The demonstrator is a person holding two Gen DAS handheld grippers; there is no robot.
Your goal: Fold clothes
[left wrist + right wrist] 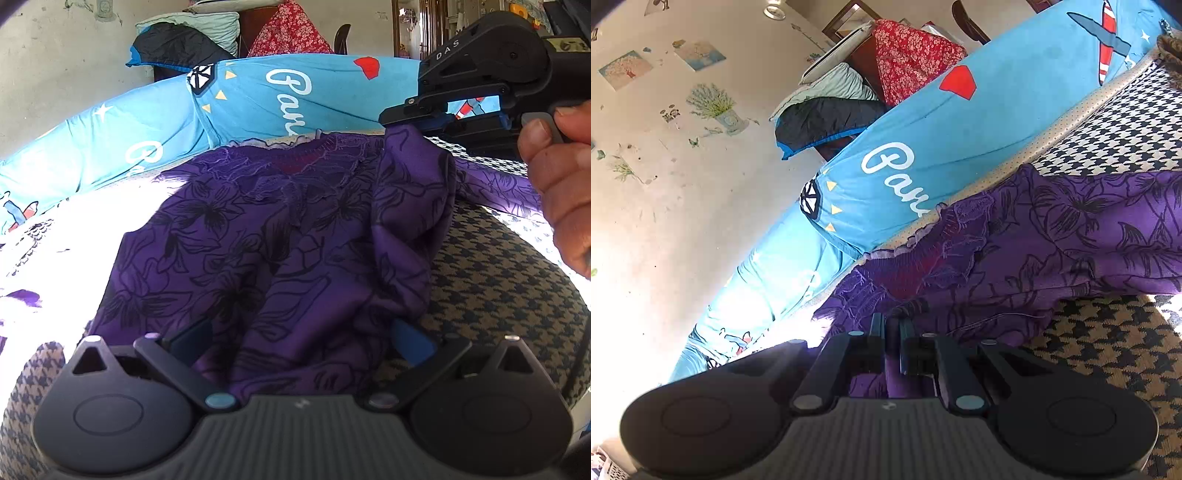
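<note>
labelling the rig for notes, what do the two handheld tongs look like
Both are matte black: ribbed grey-black body, round discs at each side, linkage arms with silver pivots. The left tongs have blue finger pads; the right tongs carry white "DAS" lettering.

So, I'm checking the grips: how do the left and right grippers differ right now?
The left gripper is open, fingers spread either side of the purple floral top; the right gripper is shut on it. The left sits low at the near edge; the right holds a fold lifted near the lace neckline. Both are black with blue pads.
</note>
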